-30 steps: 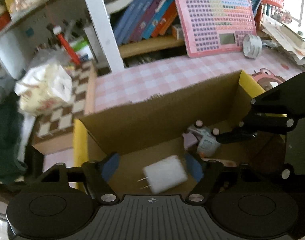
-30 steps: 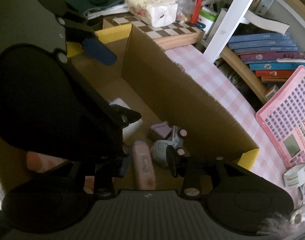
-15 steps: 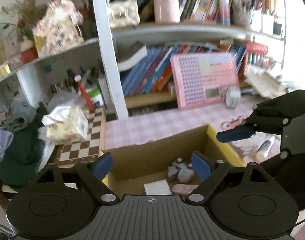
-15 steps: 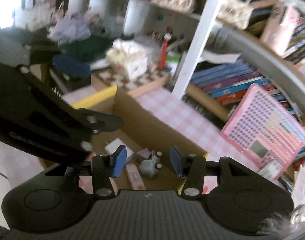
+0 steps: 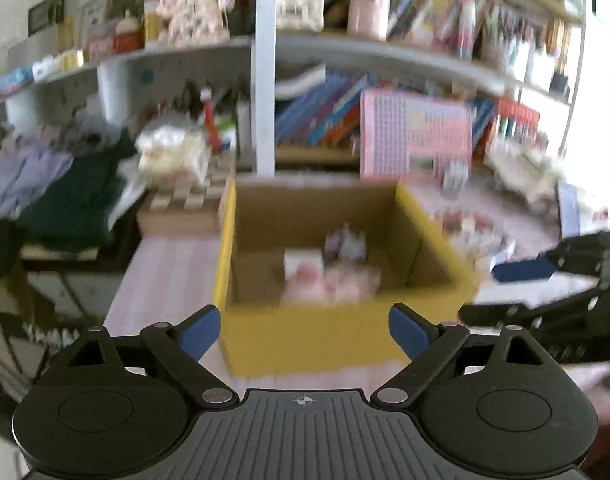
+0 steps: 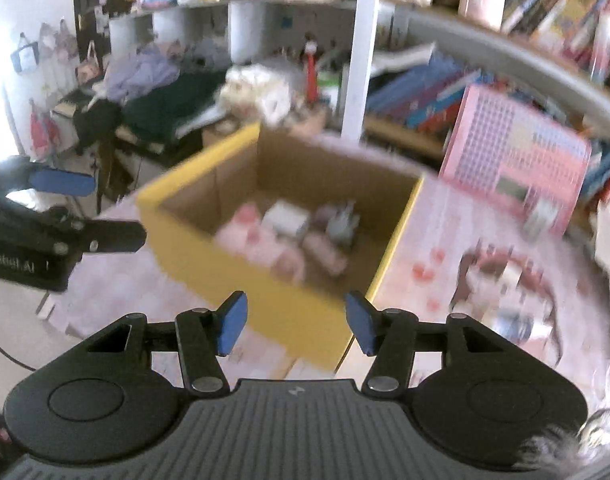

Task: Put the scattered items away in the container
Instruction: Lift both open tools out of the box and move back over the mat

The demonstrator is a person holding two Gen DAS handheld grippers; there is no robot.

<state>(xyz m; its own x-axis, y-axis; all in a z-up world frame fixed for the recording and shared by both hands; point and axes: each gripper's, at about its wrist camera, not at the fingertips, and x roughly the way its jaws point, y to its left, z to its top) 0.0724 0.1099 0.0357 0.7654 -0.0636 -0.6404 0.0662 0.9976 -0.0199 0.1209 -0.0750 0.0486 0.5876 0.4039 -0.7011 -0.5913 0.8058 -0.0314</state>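
The cardboard box (image 5: 345,332) is sitting on the pink checked table (image 5: 165,272), holding blurred pink and white items (image 6: 281,236). Your left gripper (image 5: 305,330) is spreading wide, nothing between its jaws; your right gripper (image 6: 295,322) is also opening, empty, on the near side.

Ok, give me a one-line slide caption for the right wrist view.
Empty right gripper, jaws opening, in front of the yellow-rimmed cardboard box holding a white charger and small toys.

Open yellow-edged cardboard box (image 5: 341,336) upright on pink checked desk (image 5: 165,272); inside, blurred: white block (image 6: 285,218), pink items (image 6: 265,246), grey toy (image 6: 343,222)
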